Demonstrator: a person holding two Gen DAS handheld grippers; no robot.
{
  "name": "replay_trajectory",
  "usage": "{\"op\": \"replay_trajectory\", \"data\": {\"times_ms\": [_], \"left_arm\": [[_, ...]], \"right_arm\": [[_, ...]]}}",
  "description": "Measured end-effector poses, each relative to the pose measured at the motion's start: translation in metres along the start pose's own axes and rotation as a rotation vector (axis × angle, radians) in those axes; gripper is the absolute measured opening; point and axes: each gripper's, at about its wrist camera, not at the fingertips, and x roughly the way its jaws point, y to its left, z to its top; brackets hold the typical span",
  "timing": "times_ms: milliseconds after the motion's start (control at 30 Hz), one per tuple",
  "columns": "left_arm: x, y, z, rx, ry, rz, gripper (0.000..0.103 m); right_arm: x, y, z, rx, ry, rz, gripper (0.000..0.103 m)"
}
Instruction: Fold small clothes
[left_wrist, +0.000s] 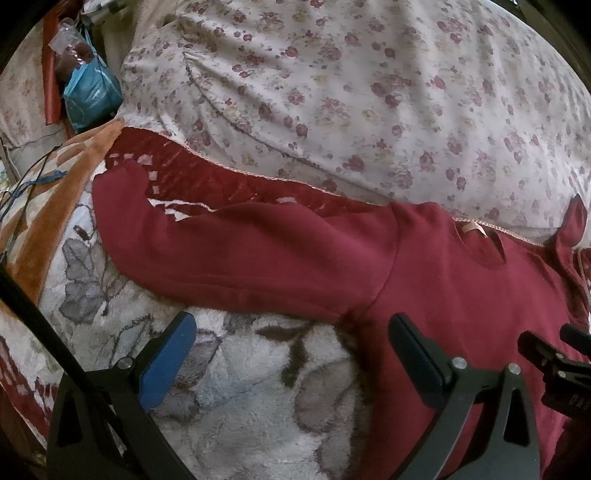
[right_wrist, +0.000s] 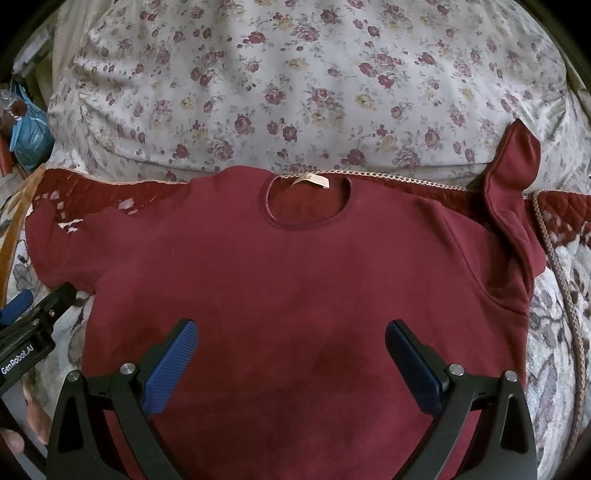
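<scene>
Two grippers hang with their jaws spread wide over a maroon sweatshirt (right_wrist: 295, 266) laid flat, front up, on your fleece blanket (left_wrist: 240, 387) with its grey leaf print. Your right gripper (right_wrist: 291, 354) hovers above the garment's chest, both blue pads clear of each other and holding nothing; the round neckline with its pale label (right_wrist: 309, 181) lies straight ahead, close to the blanket's dark red border (right_wrist: 424, 186). Your left gripper (left_wrist: 291, 350) is likewise released, poised near the armpit seam, one finger over the white fleece and the other over the maroon cloth (whether either touches the fabric cannot be told). One sleeve (left_wrist: 240, 251) stretches out flat to the left, while the other sleeve (right_wrist: 513, 173) is turned up, its cuff standing against the floral quilt (right_wrist: 295, 85) behind. A blue bag (left_wrist: 92, 92) sits at the far left edge.
</scene>
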Motion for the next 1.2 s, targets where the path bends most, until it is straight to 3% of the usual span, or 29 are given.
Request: {"op": "replay_trajectory", "data": {"times_ms": [1200], "left_arm": [[0.0024, 0.0052, 0.0049, -0.018, 0.016, 0.018, 0.103]], "right_arm": [[0.0086, 0.0085, -0.0020, -0.007, 0.029, 0.018, 0.103]]}}
